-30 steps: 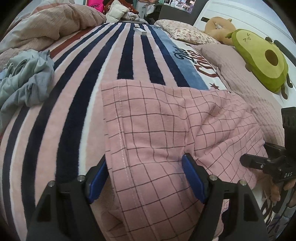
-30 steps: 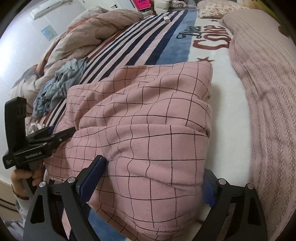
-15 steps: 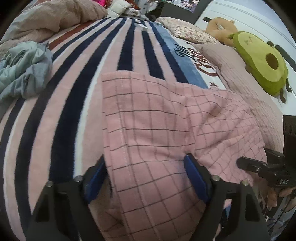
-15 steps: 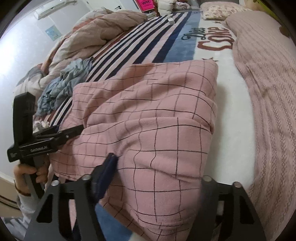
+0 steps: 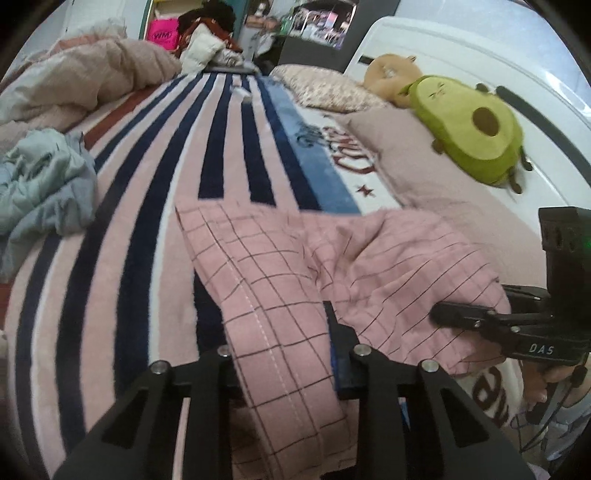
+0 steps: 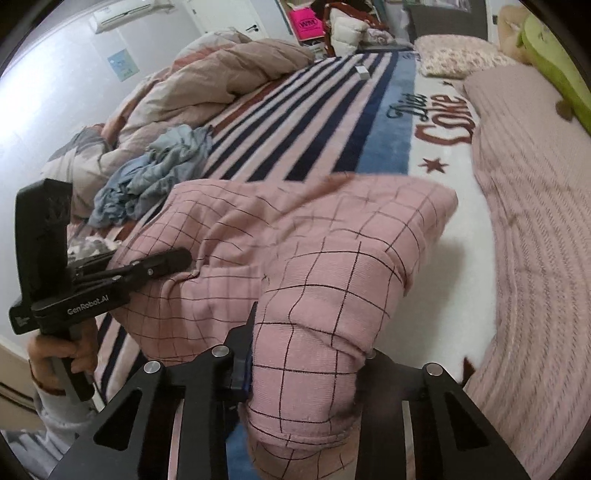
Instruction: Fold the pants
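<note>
The left gripper (image 6: 177,260) carries "GenRobot.AI" in white on its black body, and the right gripper (image 5: 443,314) shows "DAS" on its side. The striped blanket (image 6: 332,122) reads "Diet Coke" at its far right. A pink bag (image 5: 162,35) far off bears "WM"
</note>
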`<state>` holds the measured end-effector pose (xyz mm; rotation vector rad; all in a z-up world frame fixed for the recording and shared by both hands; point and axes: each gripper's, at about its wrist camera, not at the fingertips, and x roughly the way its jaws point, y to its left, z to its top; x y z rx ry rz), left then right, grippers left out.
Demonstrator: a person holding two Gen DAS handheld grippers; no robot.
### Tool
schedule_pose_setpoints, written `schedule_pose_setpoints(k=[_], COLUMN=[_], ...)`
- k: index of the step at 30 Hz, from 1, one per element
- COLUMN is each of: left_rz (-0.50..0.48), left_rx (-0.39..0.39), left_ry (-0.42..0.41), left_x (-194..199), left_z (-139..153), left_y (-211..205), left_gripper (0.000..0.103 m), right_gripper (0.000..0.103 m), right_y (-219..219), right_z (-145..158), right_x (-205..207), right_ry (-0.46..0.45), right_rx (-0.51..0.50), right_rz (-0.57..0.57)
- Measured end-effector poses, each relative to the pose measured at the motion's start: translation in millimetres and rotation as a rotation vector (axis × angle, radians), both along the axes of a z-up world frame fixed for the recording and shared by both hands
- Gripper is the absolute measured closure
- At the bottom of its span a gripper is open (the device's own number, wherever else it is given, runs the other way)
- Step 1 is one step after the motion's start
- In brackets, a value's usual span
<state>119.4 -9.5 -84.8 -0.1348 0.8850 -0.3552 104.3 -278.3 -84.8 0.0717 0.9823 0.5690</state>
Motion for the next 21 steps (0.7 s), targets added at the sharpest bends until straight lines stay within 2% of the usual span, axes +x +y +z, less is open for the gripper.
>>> schedule_pose_setpoints(k=[4, 7, 10, 13, 14, 16, 19, 21], left_rz=[0.01, 0.018, 0.051, 0.1, 0.1, 0.092, 0.105, 0.095], left_rx=[0.006, 0.011, 0.027, 0.044, 0.016, -0.023, -0.005, -0.019], left_ry=[-0.022, 0.012, 0.06, 0.055, 0.051, 0.057, 0.064, 0.084], left_x=[-20.8, -32.7, -36.3, -34.8, -31.5, -23.6, -4.1, 5.5], left_z=[15.2, 8.1, -8.0, -11.9, -10.6, -10.6, -11.3, -15.5], left_y=[13.1, 27.7, 46.6, 62.6, 68.2, 72.5, 69.4, 66.0], left_gripper=[0.08, 0.077, 0.066, 0.051, 0.048, 0.048, 0.048, 0.048], right_gripper=[0.078, 0.079, 0.078, 0.078, 0.077, 0.077, 0.076, 0.076], right_y=[10.9, 17.6, 17.0, 8.0, 5.0, 2.0, 1.0, 0.6], right_z=[9.9, 3.2, -16.7, -34.1, -38.0, -40.1, -41.7, -43.7], right_x=[-20.2, -36.7, -49.2, -51.9, -51.9, -51.8, -52.6, -53.3], right_ry=[0.014, 0.05, 0.089, 0.135, 0.143, 0.144, 0.135, 0.13], right_rx=[0.01, -0.002, -0.021, 0.002, 0.02, 0.039, 0.045, 0.047], right_rz=[0.019, 0.031, 0.031, 0.008, 0.001, -0.003, 0.008, 0.018])
